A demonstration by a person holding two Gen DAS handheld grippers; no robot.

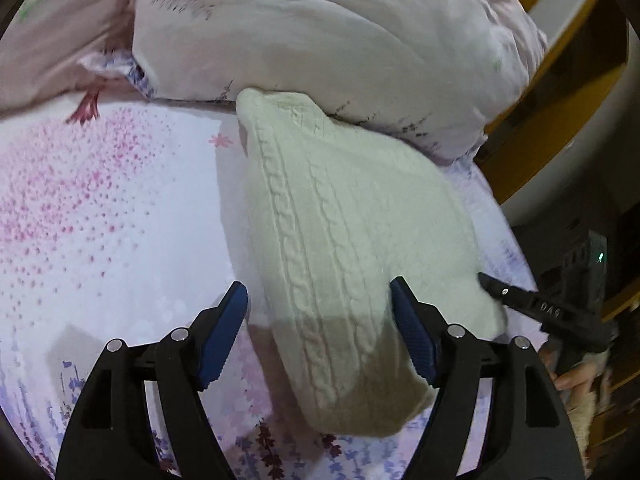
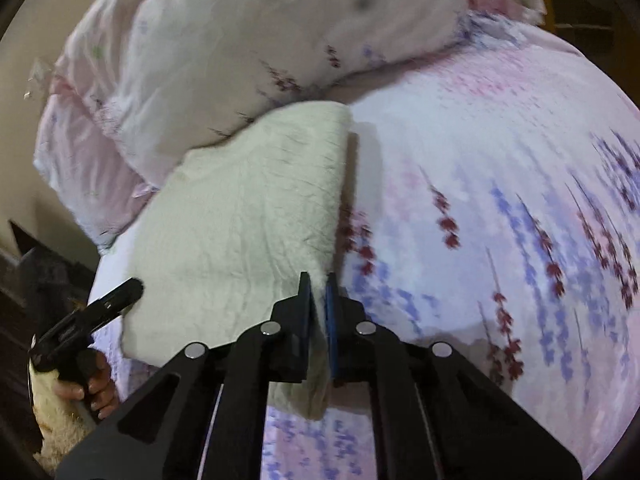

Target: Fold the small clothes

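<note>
A: The cream cable-knit garment lies on the bed, its far end tucked against the pillow. It looks soft, light and limp, a thick knit that would sag and stretch if lifted by one point.

B: So it wants holding at the edges or corners. The right gripper has its jaws clenched on the near edge of the knit. The left gripper stands released, jaws wide apart over the near end, pressing nothing.

A: The pillow probably crowds the far end; a fold toward it could snag. Beyond lie the floral sheet and a wooden frame at the bed's side.
</note>
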